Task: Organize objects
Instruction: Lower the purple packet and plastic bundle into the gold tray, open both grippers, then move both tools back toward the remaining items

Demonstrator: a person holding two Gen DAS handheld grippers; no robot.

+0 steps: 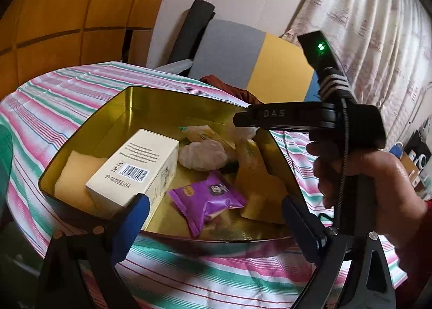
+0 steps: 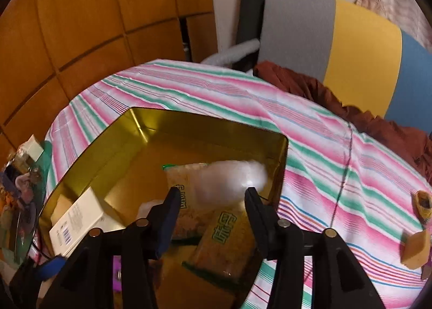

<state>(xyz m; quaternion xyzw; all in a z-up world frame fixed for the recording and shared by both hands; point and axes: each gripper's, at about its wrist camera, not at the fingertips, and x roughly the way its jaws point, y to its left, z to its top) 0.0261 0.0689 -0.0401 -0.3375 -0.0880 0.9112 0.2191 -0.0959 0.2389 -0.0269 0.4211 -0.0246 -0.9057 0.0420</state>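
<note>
A gold tin (image 1: 129, 101) (image 2: 189, 122) sits on the striped tablecloth. It holds a white barcode box (image 1: 135, 168) (image 2: 78, 220), a yellow sponge (image 1: 73, 174), a purple snack packet (image 1: 208, 198), a white wrapped pastry (image 1: 202, 155) and yellow snack packets (image 1: 256, 182) (image 2: 226, 244). My left gripper (image 1: 214, 202) hangs open over the tin's near rim, nothing between its blue pads. My right gripper (image 2: 212, 195) (image 1: 239, 121) is over the tin's right side, jaws apart. A blurred white packet (image 2: 229, 179) lies just beyond its tips, loose from the pads.
Two small yellow pieces (image 2: 415, 249) (image 2: 422, 203) lie on the tablecloth (image 2: 337, 152) right of the tin. A heap of wrapped goods (image 2: 21, 187) sits at the left. Brown cloth (image 2: 351, 109) and a grey, yellow and blue cushion (image 2: 359, 47) lie behind the table.
</note>
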